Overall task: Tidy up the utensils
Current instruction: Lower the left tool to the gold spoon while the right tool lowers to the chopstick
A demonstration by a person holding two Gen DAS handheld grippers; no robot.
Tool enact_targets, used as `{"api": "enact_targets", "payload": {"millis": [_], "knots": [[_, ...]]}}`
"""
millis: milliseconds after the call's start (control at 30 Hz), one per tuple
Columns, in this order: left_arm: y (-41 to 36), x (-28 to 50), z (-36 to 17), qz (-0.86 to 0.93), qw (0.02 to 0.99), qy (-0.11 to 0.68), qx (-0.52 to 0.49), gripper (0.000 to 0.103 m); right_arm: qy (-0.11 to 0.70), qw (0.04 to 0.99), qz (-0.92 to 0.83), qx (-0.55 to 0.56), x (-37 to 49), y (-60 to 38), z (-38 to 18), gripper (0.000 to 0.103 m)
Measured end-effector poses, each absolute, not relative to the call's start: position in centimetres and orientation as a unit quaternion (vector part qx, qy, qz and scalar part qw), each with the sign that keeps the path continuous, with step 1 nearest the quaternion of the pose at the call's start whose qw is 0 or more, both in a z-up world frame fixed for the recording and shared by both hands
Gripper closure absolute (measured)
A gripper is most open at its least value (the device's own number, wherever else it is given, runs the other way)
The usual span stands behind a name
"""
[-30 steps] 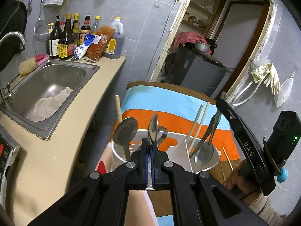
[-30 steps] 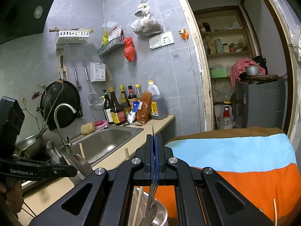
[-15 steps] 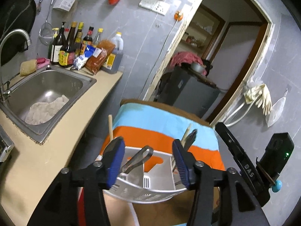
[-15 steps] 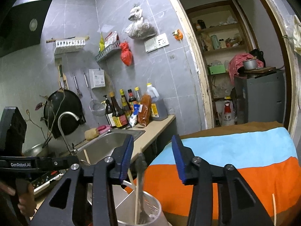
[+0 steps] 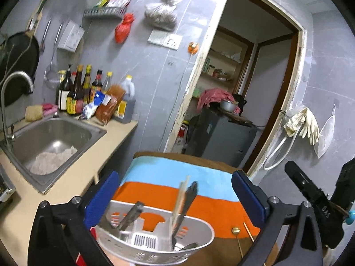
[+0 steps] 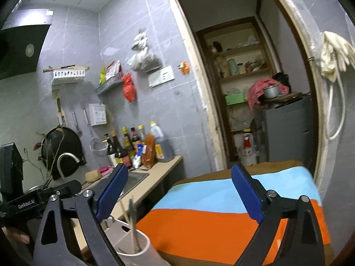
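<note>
A white plastic utensil holder (image 5: 155, 243) stands on the striped cloth below my left gripper (image 5: 175, 197). It holds metal utensils (image 5: 131, 215) on its left side and chopsticks (image 5: 180, 197) with a dark-handled utensil on its right. The left gripper is wide open and empty above it. The holder also shows in the right wrist view (image 6: 131, 241), low left, with chopsticks standing in it. My right gripper (image 6: 177, 195) is wide open and empty, raised over the table. A loose chopstick (image 5: 248, 231) lies on the cloth.
The striped blue, orange and brown cloth (image 5: 177, 175) covers the table. A counter with a steel sink (image 5: 51, 137) and sauce bottles (image 5: 88, 95) runs along the left. A doorway with a grey cabinet (image 5: 219, 137) lies behind.
Both grippers were shut on utensils over the holder, then opened wide. The utensils now stand in the holder. Both grippers have risen and tilted upward.
</note>
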State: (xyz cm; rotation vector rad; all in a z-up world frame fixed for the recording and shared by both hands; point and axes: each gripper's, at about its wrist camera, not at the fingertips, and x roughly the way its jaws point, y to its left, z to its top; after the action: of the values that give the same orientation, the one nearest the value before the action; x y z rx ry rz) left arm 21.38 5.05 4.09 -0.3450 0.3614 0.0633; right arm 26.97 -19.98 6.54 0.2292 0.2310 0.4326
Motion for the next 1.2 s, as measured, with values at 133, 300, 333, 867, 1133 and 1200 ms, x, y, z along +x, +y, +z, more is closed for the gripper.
{"api": "enact_targets", "payload": {"millis": [133, 300, 333, 867, 1133, 1200], "knots": [[2.8, 21.5, 4.3, 0.027, 0.972, 0.168, -0.16, 0.001, 0.109, 0.969, 0.194, 0.107, 26.4, -22.6, 7.1, 0.004], [-0.3, 21.9, 3.9, 0.018, 0.974, 0.166, -0.151, 0.001, 0.114, 0.972, 0.177, 0.103, 25.9, -25.8, 7.2, 0.004], [-0.7, 22.0, 3.8, 0.015, 0.975, 0.167, -0.149, 0.001, 0.115, 0.973, 0.172, 0.101, 25.8, -26.5, 7.1, 0.004], [-9.6, 24.3, 0.1, -0.051, 0.966, 0.219, -0.127, 0.001, 0.171, 0.973, 0.115, 0.107, 25.9, -36.0, 3.4, 0.004], [-11.9, 26.8, -3.1, -0.075, 0.958, 0.256, -0.101, 0.001, 0.227, 0.963, 0.09, 0.114, 27.0, -38.7, -1.2, 0.004], [-12.2, 27.6, -4.1, -0.077, 0.956, 0.266, -0.096, 0.001, 0.24, 0.959, 0.095, 0.115, 27.5, -38.8, -2.5, 0.004]]}}
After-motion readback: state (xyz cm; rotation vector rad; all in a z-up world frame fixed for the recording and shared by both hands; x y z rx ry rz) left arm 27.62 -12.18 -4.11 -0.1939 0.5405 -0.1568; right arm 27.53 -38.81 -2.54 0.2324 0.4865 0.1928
